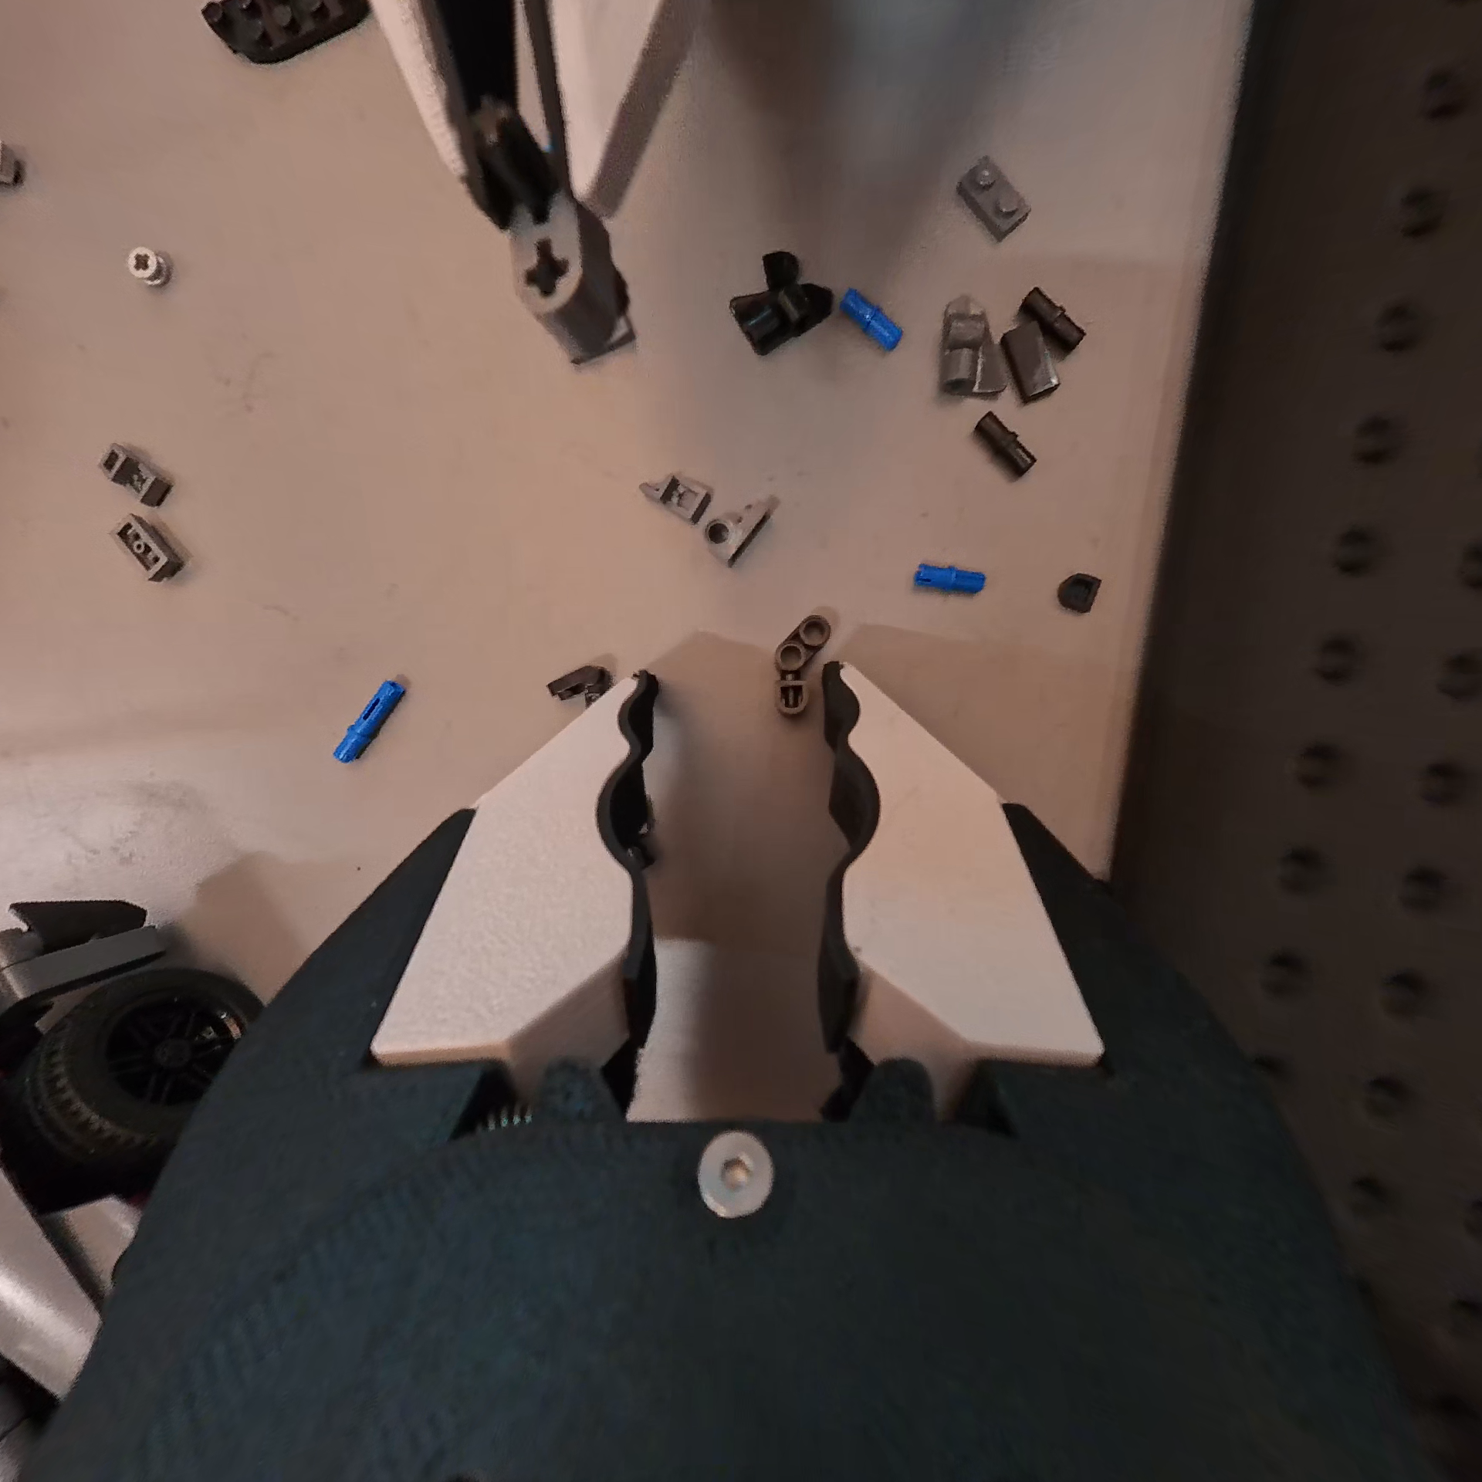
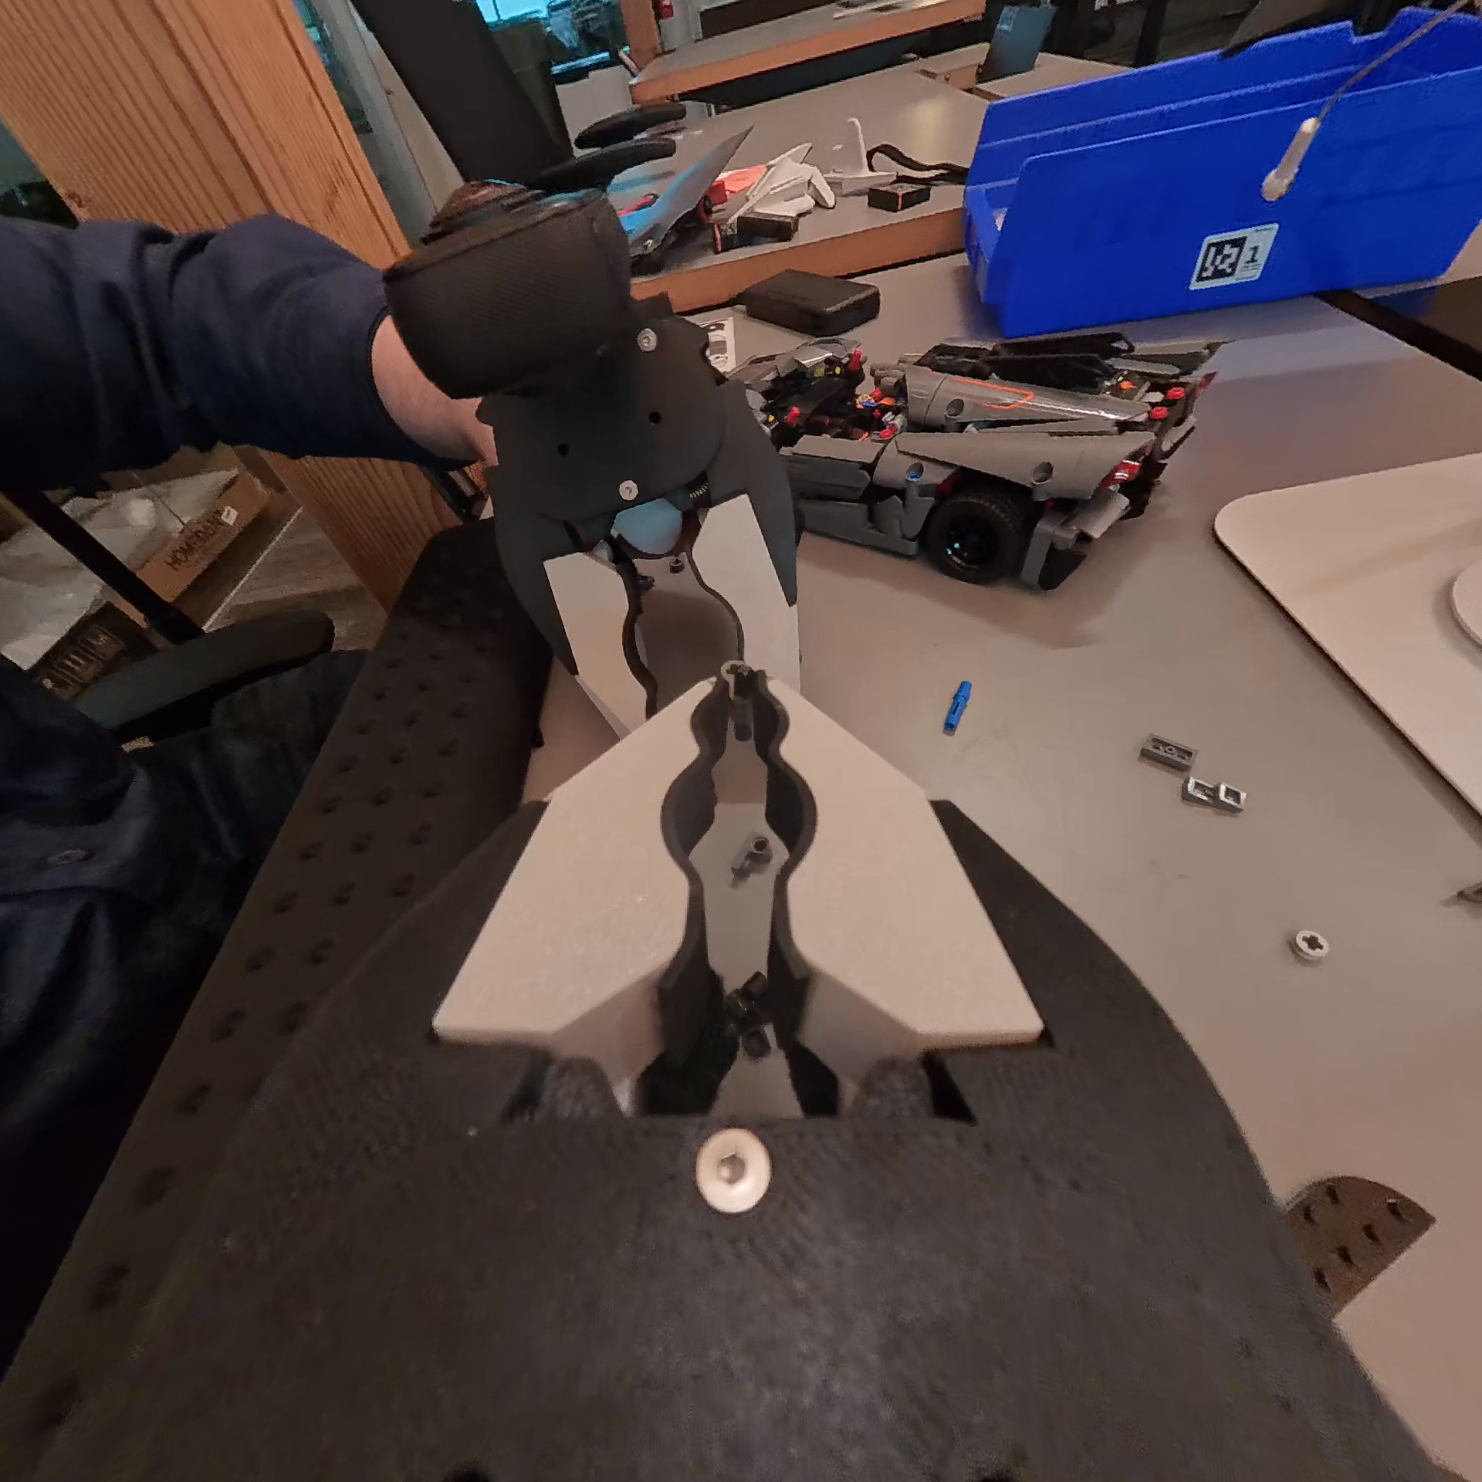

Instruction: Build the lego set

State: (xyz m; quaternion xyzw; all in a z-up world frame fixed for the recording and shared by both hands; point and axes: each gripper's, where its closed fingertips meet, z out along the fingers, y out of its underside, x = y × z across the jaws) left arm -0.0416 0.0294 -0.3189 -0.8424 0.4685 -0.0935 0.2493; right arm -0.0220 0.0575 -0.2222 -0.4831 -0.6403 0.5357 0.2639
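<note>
My left gripper [image 1: 738,682] is open and empty, low over the beige table. A small dark grey two-hole connector [image 1: 802,662] lies just ahead of its right fingertip [image 1: 834,678]. My right gripper [image 2: 742,682] is shut on a small grey connector with a cross hole [image 2: 739,678]. In the left wrist view that connector [image 1: 561,281] hangs above the table from the right gripper [image 1: 529,216]. The left gripper [image 2: 690,641] shows open just beyond my right fingertips. The part-built grey and black lego car [image 2: 986,449] stands on the table behind; one wheel [image 1: 136,1066] shows at lower left.
Loose pieces lie around: blue pins [image 1: 369,720] [image 1: 949,577] [image 1: 872,318], a black connector [image 1: 778,309], grey slopes [image 1: 970,353], grey plates [image 2: 1167,752]. A black perforated board [image 1: 1323,641] borders the table. A blue bin [image 2: 1203,176] and a white tray [image 2: 1363,577] stand farther off. Tip to tip, the grippers are about 10 cm apart. My left tips are roughly 15 cm from the wheel [image 1: 136,1066]. It is also in sight in the right wrist view [image 2: 981,525].
</note>
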